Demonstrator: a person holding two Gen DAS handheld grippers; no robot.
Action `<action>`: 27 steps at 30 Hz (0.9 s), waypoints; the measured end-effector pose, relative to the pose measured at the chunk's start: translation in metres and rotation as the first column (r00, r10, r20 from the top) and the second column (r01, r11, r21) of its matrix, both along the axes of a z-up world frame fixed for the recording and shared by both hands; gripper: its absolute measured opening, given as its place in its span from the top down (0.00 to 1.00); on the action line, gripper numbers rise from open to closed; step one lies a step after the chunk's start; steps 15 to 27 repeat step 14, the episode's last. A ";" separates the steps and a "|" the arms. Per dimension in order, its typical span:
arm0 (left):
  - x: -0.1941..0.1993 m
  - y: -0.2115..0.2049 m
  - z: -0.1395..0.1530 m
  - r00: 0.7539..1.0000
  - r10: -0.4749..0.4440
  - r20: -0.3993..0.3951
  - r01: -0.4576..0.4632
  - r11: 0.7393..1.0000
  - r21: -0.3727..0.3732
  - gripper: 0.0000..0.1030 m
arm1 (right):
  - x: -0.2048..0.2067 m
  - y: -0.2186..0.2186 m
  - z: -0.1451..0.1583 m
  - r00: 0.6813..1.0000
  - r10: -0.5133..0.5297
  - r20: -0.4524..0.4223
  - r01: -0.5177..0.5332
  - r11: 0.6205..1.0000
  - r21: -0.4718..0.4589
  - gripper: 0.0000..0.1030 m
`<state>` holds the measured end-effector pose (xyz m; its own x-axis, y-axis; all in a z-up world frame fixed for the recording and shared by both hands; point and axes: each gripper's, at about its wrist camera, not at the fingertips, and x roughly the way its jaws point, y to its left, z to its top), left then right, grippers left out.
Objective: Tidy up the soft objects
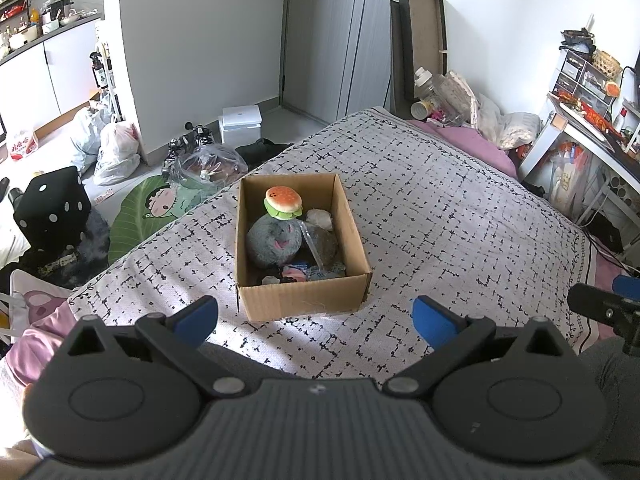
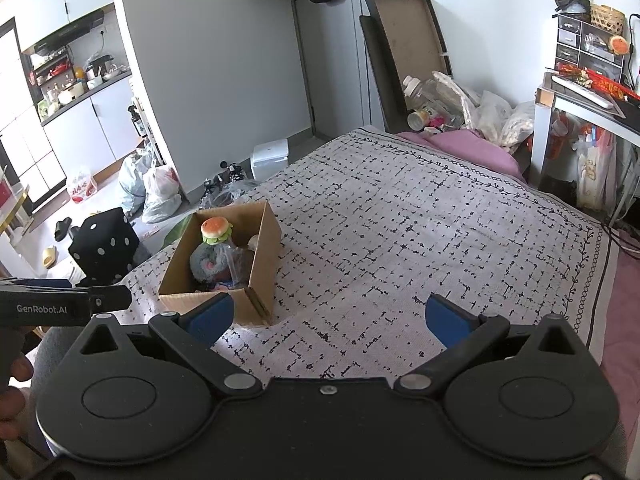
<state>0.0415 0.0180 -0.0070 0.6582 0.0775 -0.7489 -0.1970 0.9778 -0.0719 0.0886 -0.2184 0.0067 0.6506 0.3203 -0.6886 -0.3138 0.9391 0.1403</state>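
An open cardboard box [image 1: 304, 300] stands on the bed's patterned cover [image 1: 440, 216]. Inside lie a hamburger plush [image 1: 283, 201], a grey round plush [image 1: 274, 242], a dark plush in clear wrap [image 1: 322, 246] and several small soft items near the front. My left gripper [image 1: 314, 320] hovers open just in front of the box, nothing between its blue pads. In the right wrist view the box [image 2: 256, 280] is to the left, with the hamburger plush [image 2: 216, 230] on top. My right gripper [image 2: 328, 320] is open over bare cover, right of the box.
Floor left of the bed holds a black dice cushion [image 1: 52, 212], plastic bags [image 1: 116, 152] and a white bin [image 1: 241, 125]. Bottles and bags [image 1: 460, 104] crowd the bed's far corner. A cluttered desk [image 1: 592, 128] stands right. The left gripper's body [image 2: 60, 306] shows at the right view's left edge.
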 end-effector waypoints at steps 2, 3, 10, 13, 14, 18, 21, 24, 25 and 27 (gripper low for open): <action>0.000 0.000 0.000 1.000 -0.001 0.000 0.001 1.000 0.002 0.00 | 0.000 0.000 0.000 1.000 0.000 0.001 0.000 1.000 0.000 0.00; 0.000 -0.001 0.000 1.000 -0.002 0.000 0.002 1.000 0.001 0.00 | 0.000 0.000 0.000 1.000 -0.001 0.001 0.001 1.000 -0.001 0.00; -0.001 -0.002 0.001 1.000 -0.006 0.002 0.006 1.000 -0.002 0.00 | 0.000 -0.001 -0.003 1.000 -0.001 -0.006 0.001 1.000 0.000 0.00; -0.001 -0.002 0.000 1.000 -0.007 0.001 0.007 1.000 -0.004 0.00 | 0.001 -0.001 -0.004 1.000 -0.001 -0.009 0.001 1.000 0.003 0.00; -0.001 -0.001 0.000 1.000 -0.008 -0.001 0.008 1.000 -0.005 0.00 | 0.001 -0.001 -0.004 1.000 -0.002 -0.011 0.002 1.000 0.004 0.00; -0.001 -0.001 0.000 1.000 -0.008 -0.001 0.008 1.000 -0.005 0.00 | 0.001 -0.001 -0.004 1.000 -0.002 -0.011 0.002 1.000 0.004 0.00; -0.001 -0.001 0.000 1.000 -0.008 -0.001 0.008 1.000 -0.005 0.00 | 0.001 -0.001 -0.004 1.000 -0.002 -0.011 0.002 1.000 0.004 0.00; -0.001 -0.001 0.000 1.000 -0.008 -0.001 0.008 1.000 -0.005 0.00 | 0.001 -0.001 -0.004 1.000 -0.002 -0.011 0.002 1.000 0.004 0.00; -0.001 -0.001 0.000 1.000 -0.008 -0.001 0.008 1.000 -0.005 0.00 | 0.001 -0.001 -0.004 1.000 -0.002 -0.011 0.002 1.000 0.004 0.00; -0.001 -0.001 0.000 1.000 -0.008 -0.001 0.008 1.000 -0.005 0.00 | 0.001 -0.001 -0.004 1.000 -0.002 -0.011 0.002 1.000 0.004 0.00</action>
